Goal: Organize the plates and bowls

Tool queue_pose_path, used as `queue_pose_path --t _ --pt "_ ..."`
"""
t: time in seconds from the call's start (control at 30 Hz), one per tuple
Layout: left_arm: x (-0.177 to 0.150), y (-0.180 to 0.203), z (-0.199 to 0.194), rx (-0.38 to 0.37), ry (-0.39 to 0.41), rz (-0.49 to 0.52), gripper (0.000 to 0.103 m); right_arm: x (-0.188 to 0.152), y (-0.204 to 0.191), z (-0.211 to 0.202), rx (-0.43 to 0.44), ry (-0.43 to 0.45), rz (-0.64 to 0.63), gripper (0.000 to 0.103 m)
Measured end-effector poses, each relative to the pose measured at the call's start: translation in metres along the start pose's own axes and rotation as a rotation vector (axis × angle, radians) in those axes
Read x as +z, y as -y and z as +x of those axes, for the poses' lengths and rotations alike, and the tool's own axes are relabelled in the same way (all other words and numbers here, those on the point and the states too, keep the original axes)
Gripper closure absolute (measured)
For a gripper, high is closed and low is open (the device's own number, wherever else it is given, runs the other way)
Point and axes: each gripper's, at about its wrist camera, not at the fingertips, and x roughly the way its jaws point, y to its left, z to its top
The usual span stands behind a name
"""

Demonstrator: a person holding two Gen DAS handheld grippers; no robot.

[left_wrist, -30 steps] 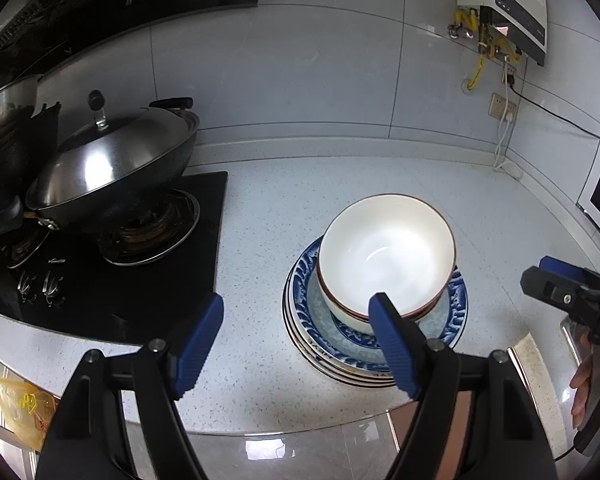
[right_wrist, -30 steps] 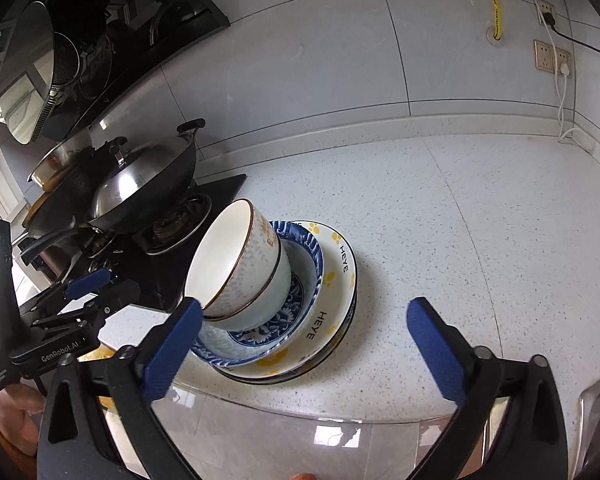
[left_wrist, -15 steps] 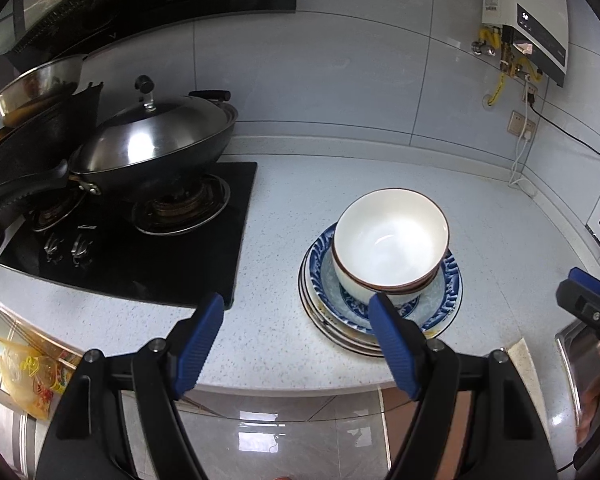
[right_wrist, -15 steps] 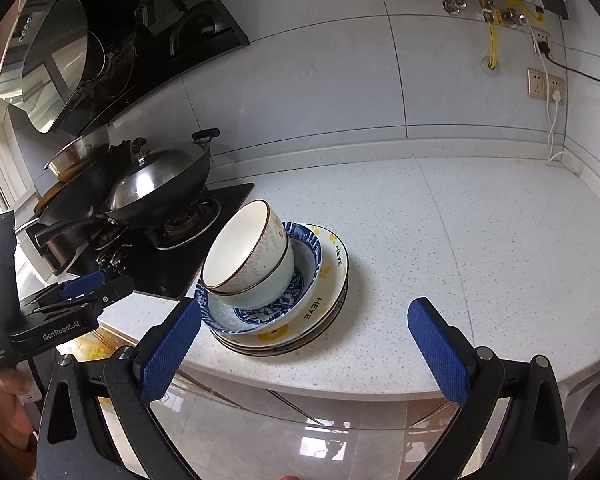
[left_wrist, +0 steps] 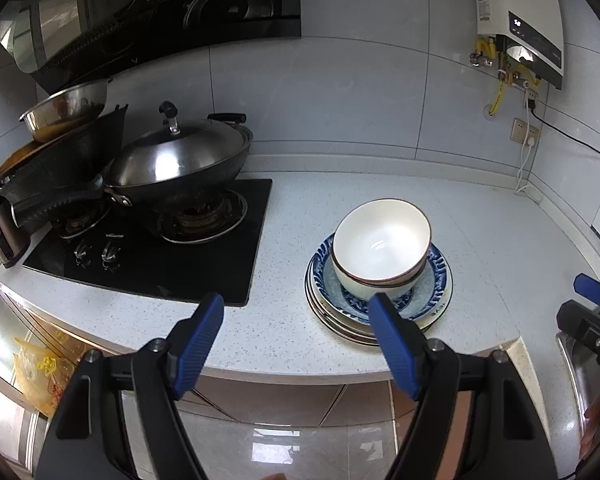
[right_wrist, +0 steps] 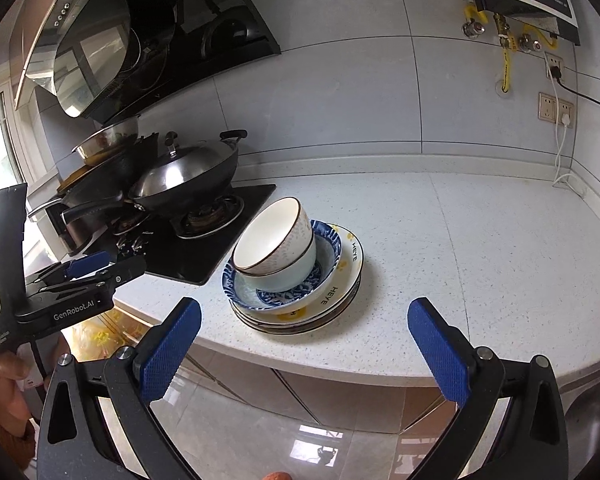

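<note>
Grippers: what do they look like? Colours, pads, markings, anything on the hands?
Both grippers, left gripper and right gripper, have black angular frames with silver pivot screws and blue pads textured with fine dots. In the right wrist view the left gripper's black body carries white "GenRobot.AI" lettering and an upright black handle. The hand gripping it is bare; an orange-brown sleeve shows below.

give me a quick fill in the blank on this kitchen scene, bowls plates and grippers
1. The two nested bowls sit on a stack of ____.
2. The stack of plates rests on the countertop to the ____ of the stove.
3. The left gripper and the right gripper both have their jaws ____.
4. The wok on the burner is covered by a ____.

Missing words: plates; right; open; lid
</note>
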Motion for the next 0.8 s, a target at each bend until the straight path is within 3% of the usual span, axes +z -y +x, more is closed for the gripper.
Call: queue_pose_path --t 0.33,0.6,0.8 --pt "-0.002 -0.003 -0.025 -0.005 0.007 -0.009 0.029 -0.004 0.004 -0.023 0.015 0.033 0.045 0.001" --pt "-0.002 -0.007 -0.023 -0.066 -0.009 0.032 0.029 -0.006 -0.003 -0.037 -0.039 0.002 0.075 0.001" --pt "-0.005 -0.019 -0.026 -0.132 -0.014 0.08 0.029 -0.012 -0.012 -0.057 -0.111 0.025 0.117 0.001"
